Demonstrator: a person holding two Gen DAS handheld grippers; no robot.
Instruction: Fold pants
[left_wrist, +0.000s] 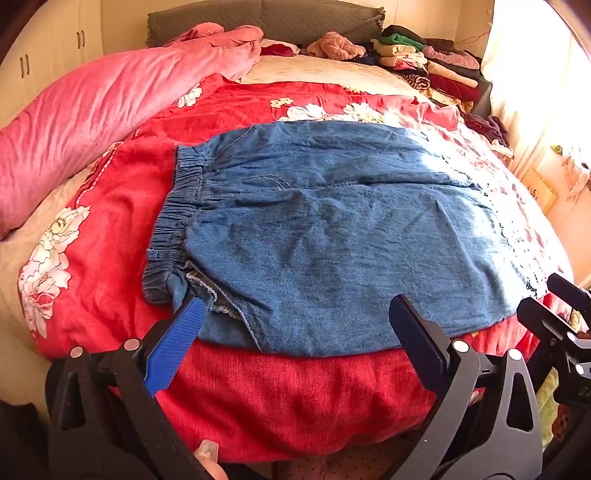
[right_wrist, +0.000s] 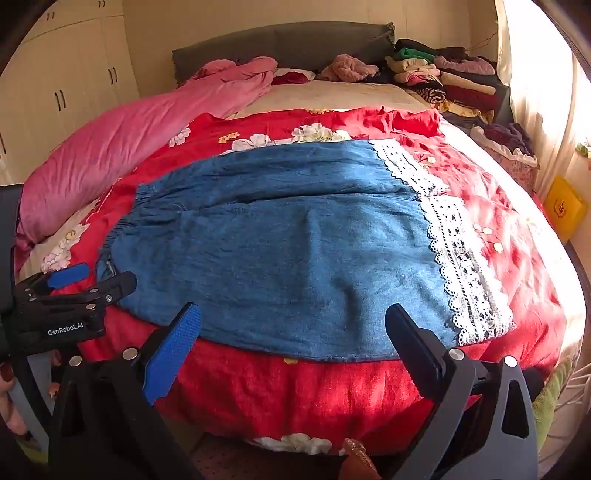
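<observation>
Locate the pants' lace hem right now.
In the right wrist view, the lace hem lies at the pants' right end, on the red quilt.

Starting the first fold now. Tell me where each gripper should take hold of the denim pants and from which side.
The denim pants lie flat, already doubled leg on leg, along the red quilt. Probably best: come in from the near edge. Left gripper pinches the elastic waistband corner; right gripper pinches the lace hem corner. Both are open, and those edges are thin and exposed.
</observation>
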